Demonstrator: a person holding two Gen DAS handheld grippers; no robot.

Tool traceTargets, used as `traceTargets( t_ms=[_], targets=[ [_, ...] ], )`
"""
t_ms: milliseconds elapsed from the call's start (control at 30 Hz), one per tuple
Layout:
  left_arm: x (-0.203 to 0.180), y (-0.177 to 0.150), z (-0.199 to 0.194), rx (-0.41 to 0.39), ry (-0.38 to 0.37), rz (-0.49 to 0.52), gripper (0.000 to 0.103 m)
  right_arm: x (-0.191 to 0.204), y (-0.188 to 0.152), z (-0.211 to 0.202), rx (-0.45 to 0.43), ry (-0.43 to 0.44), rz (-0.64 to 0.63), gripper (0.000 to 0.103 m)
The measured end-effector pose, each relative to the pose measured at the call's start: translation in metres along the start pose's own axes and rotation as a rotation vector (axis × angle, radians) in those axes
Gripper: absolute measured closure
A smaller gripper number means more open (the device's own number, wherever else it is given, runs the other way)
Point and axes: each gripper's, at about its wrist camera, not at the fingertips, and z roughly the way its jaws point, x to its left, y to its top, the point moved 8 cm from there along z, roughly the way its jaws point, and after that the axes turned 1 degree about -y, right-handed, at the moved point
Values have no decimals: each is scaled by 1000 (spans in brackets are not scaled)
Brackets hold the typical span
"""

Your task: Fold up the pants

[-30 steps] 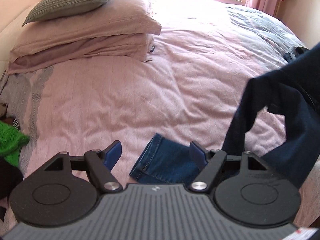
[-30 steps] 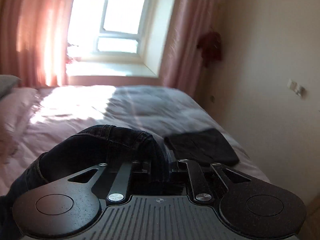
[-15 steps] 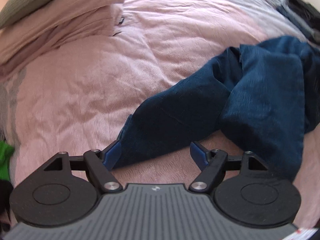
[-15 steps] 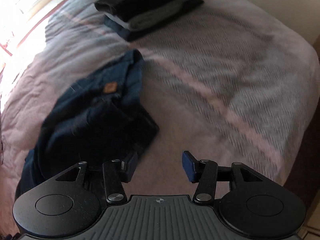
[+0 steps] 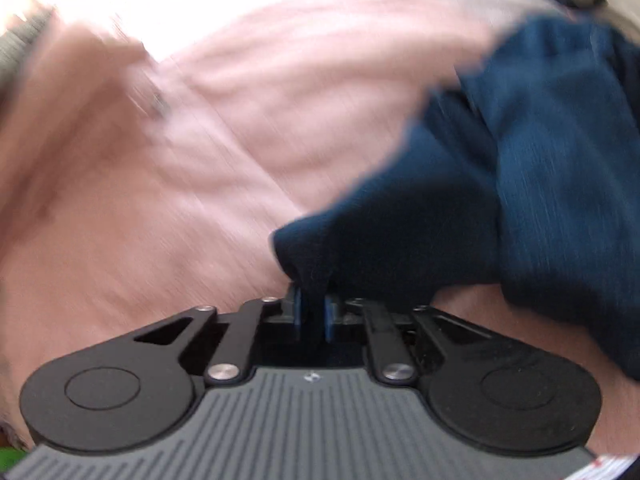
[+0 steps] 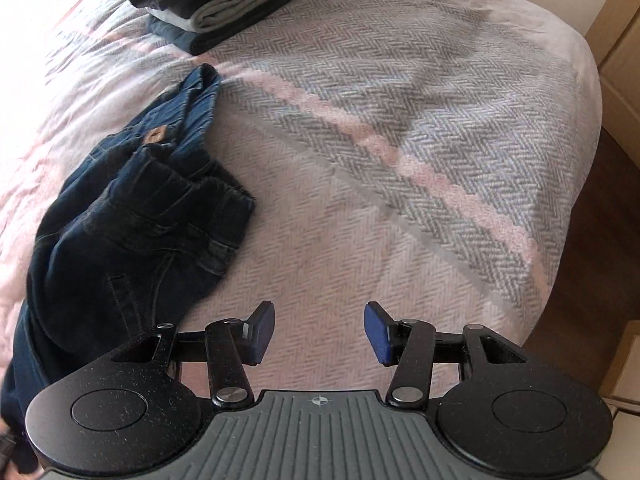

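Dark blue jeans [image 5: 520,184] lie crumpled on the pink bedspread [image 5: 180,184]. In the blurred left wrist view, my left gripper [image 5: 312,312] is shut on a hem corner of one trouser leg, the denim pinched between its blue pads. In the right wrist view the waistband end of the jeans [image 6: 132,216], with a tan leather patch, lies bunched at the left. My right gripper [image 6: 318,332] stands open just above the bed, to the right of the jeans, with nothing between its fingers.
A stack of folded dark and grey clothes [image 6: 232,0] sits at the far end of the bed. A grey herringbone blanket [image 6: 420,120] covers that end, and its edge drops to the floor at the right. Pillows [image 5: 24,40] show blurred at upper left.
My left gripper closed on the trouser leg hem and is moving fast, blurring the view. My right gripper let go of the jeans earlier and has come slightly nearer to the bed.
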Motion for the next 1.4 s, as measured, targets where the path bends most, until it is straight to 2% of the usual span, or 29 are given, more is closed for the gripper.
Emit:
traceTargets(
  t_ms=[67,133,233,267,300,333,367,400,433,467,533,633,700,767,833,900,1000,1133,1233,1267,1300,1333,1367,1400],
  targets=[
    [38,36,-32,-118,61,-63,95,5,0,-1,-10,5,-7,56],
    [75,70,-60,-227,169,-65,95,12,2,-4,-24,20,-9,56],
    [118,108,-84,-323,308,-64,93,26,3,-9,-47,66,-14,56],
    [131,115,-86,-331,356,-79,88,31,4,-11,-54,84,-23,56],
    [145,120,-82,-314,408,-108,81,36,4,-13,-62,104,-34,56],
    [160,120,-75,-275,457,-154,53,40,3,-14,-68,123,-43,56],
    [172,115,-65,-222,477,-207,30,44,2,-14,-70,141,-52,56],
    [180,108,-54,-173,461,-259,29,46,0,-13,-69,150,-59,56],
    [182,97,-46,-139,438,-305,38,47,-2,-13,-67,160,-68,56],
    [179,86,-41,-107,413,-339,38,48,-4,-13,-66,168,-77,56],
    [157,58,-38,-63,306,-378,36,44,-8,-11,-67,172,-89,56],
    [89,15,-42,-2,108,-418,32,29,-11,-2,-40,154,-72,56],
    [28,-13,-54,35,-24,-431,29,16,-10,3,-15,144,-37,56],
    [-24,-30,-66,59,-134,-442,20,6,-6,7,6,143,-13,56],
    [-71,-35,-77,70,-198,-424,18,-2,-2,8,13,141,-10,56],
    [-111,-27,-86,53,-226,-352,17,-7,2,8,15,141,-16,56],
    [-145,7,-79,2,-209,-247,17,-12,4,6,6,153,-37,56],
    [-162,65,-53,-51,-183,-200,18,-23,2,9,13,139,-47,56],
    [-170,94,-23,-29,-148,-191,19,-33,-3,12,23,147,-25,56],
    [-173,100,-14,-24,-134,-180,23,-35,-5,12,26,152,-23,56],
    [-175,103,-5,-8,-116,-167,27,-37,-7,13,27,153,-23,56],
    [-178,104,5,11,-108,-152,40,-40,-9,15,29,151,-23,56],
    [-181,104,10,20,-131,-143,67,-42,-11,17,35,148,-20,56],
    [-182,103,11,22,-160,-143,85,-43,-13,20,43,148,-17,56]
  ],
)
